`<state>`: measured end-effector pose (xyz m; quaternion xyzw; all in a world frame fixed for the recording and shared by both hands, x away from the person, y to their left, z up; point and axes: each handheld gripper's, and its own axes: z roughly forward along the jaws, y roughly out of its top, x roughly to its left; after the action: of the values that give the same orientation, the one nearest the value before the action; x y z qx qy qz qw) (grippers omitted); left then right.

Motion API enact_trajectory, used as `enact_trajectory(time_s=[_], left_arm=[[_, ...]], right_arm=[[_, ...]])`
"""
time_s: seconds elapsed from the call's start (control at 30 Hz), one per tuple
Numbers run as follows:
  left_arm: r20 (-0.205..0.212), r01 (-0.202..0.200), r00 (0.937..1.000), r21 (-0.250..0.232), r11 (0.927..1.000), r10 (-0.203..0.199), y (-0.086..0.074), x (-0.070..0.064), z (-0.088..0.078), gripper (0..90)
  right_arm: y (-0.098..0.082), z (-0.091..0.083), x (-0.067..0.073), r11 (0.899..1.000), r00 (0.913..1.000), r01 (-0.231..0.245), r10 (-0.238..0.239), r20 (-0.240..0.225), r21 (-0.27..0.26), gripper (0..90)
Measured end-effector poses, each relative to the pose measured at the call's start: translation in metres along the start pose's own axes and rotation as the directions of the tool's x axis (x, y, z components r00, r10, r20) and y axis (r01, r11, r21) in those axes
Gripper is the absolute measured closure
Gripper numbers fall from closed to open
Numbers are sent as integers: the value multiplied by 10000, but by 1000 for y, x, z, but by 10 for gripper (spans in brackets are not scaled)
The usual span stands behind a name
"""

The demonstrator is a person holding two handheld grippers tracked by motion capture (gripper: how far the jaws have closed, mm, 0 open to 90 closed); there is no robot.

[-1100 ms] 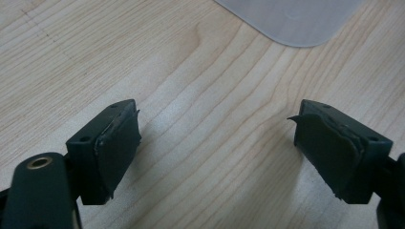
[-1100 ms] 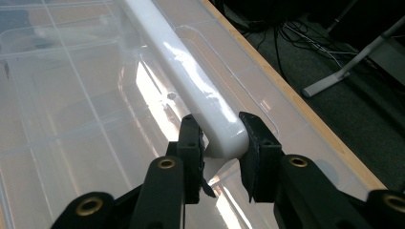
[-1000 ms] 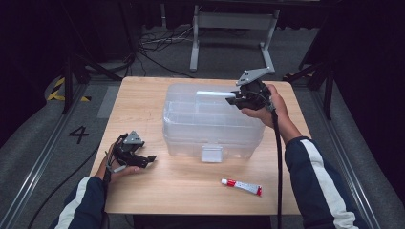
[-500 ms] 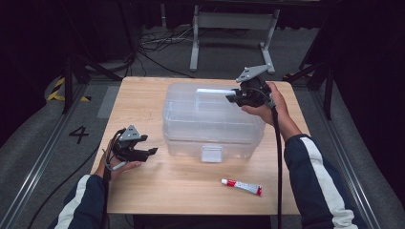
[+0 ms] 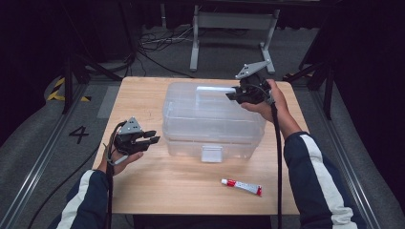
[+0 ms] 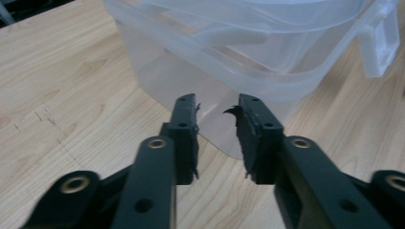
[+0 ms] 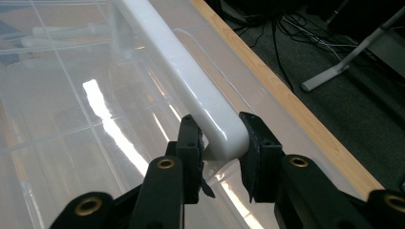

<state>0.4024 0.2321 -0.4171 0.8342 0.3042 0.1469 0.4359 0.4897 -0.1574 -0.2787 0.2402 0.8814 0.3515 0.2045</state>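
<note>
A clear plastic storage box point(image 5: 212, 119) with its lid on stands in the middle of the wooden table point(image 5: 143, 90). My right gripper point(image 5: 231, 94) is over the lid's far right part, and its jaws point(image 7: 217, 129) are shut on the end of the white handle point(image 7: 191, 71). My left gripper point(image 5: 153, 138) hovers off the table just left of the box and points at the box's lower corner point(image 6: 239, 47). Its jaws point(image 6: 217, 107) have just been closing; a narrow gap is left between them with nothing in it.
A small white tube with red ends point(image 5: 241, 187) lies near the table's front edge, right of centre. The box's front latch point(image 5: 211, 153) hangs down at the middle of its near side. Black stands and cables fill the floor behind the table.
My left gripper has risen from the table and come a little closer to the box, and its jaws have narrowed. The right gripper has stayed on the handle.
</note>
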Motion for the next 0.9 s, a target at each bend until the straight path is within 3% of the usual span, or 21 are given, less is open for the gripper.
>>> enact_trajectory(time_s=[0.2,0.5,0.77,0.9], left_arm=[[72,-154,9999,-101,9998,155,6,-4,3,786],[119,-331,9993,-805,9962,341,20,-10,1,889],[226,-188,9995,-1001,9948,211,22,-10,2,894],[204,-299,9993,-974,9948,320,23,-10,3,894]], right_arm=[[1,0,-3,10000,9999,-92,92,-59,-37,717],[3,1,-5,10000,9999,-100,100,-40,3,715],[4,1,-5,9999,9999,-145,145,-16,15,713],[5,1,-6,9999,9999,-113,113,19,-7,711]])
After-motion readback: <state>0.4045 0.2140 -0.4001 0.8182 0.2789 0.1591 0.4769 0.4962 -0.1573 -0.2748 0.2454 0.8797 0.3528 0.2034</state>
